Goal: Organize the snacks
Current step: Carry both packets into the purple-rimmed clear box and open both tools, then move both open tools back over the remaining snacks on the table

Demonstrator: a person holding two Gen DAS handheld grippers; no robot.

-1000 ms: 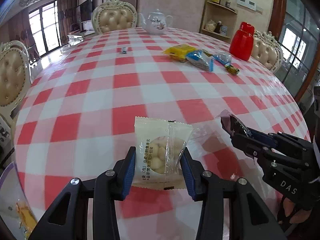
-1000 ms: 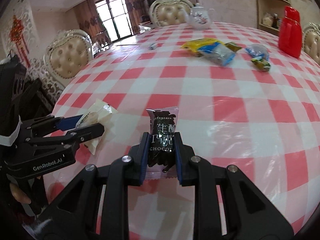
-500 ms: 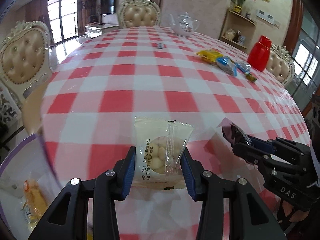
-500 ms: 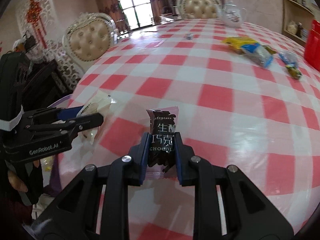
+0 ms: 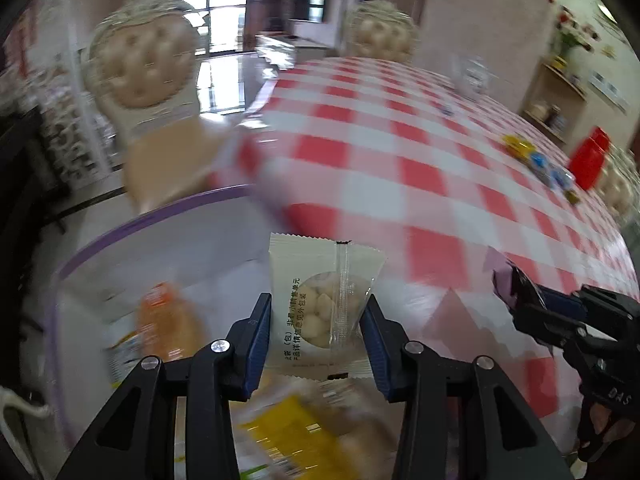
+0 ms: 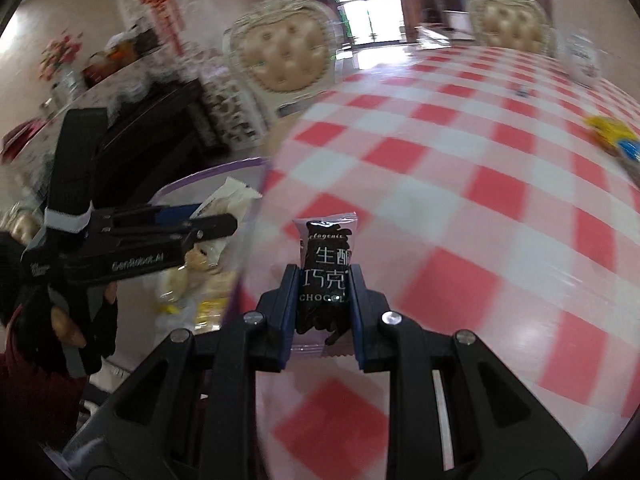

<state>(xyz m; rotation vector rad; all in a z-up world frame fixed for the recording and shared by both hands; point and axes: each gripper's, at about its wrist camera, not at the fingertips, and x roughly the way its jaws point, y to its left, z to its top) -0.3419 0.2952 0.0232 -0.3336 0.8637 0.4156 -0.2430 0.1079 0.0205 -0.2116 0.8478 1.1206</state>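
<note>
Between the blue pads of the left gripper (image 5: pixel 316 322) stands a white packet (image 5: pixel 320 304), pinched upright by its sides and held above a purple-rimmed bin (image 5: pixel 152 220). Below it, inside the bin, lie an orange packet (image 5: pixel 168 320) and a yellow packet (image 5: pixel 292 436), both blurred. To its right the right gripper (image 6: pixel 324 300) is pressed together on a dark chocolate bar (image 6: pixel 326 276), also upright, over the table's edge just beside the bin's rim. Seen from the right wrist, the left gripper's black body crosses the bin, with a gloved hand (image 6: pixel 80 320) on its handle.

Beyond the grippers spreads a round table (image 5: pixel 400 168) under a red-and-white checked cloth. Far across it lie several snacks (image 5: pixel 536 160), yellow and blue, near a red jar (image 5: pixel 588 160); a white teapot (image 5: pixel 472 72) stands at the far edge, blurred. Tufted cream chairs (image 6: pixel 284 56) ring the table. Behind them are a bright window (image 5: pixel 216 12) and a wall shelf (image 5: pixel 556 108).
</note>
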